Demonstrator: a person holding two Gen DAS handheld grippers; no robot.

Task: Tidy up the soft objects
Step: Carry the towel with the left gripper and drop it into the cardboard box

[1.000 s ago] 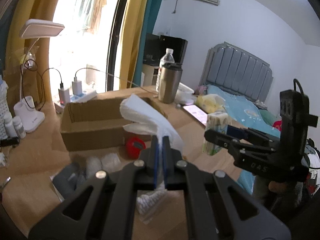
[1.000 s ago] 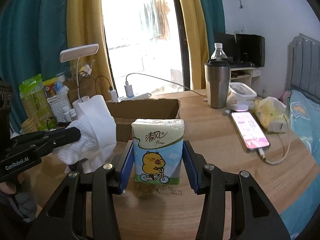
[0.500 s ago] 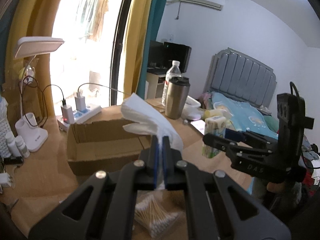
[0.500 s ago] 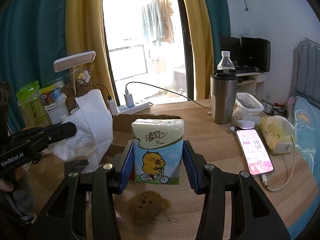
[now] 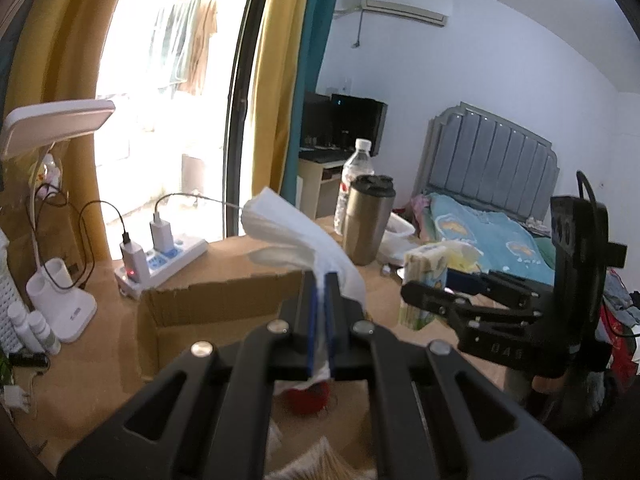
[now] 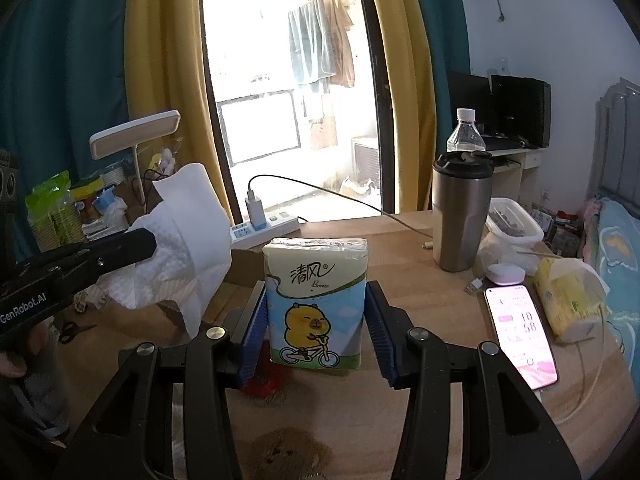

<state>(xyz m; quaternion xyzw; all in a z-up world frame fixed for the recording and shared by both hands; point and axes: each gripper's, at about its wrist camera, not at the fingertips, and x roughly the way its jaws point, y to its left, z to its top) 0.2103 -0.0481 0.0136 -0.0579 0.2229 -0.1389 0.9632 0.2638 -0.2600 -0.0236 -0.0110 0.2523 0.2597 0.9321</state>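
The left gripper (image 5: 320, 280) is clenched on a crumpled white paper towel (image 5: 296, 236), held above the open brown cardboard box (image 5: 208, 304) on the wooden table (image 6: 432, 304). The right gripper (image 6: 316, 320) grasps an upright tissue pack (image 6: 316, 300) printed with a yellow cartoon animal on a bicycle and "Breeze". The box's contents cannot be made out. "GenRobot.AI" marks the left tool.

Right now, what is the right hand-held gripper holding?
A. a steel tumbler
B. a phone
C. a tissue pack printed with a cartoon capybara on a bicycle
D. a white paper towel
C: the right hand-held gripper clamps the capybara tissue pack between its blue pads.
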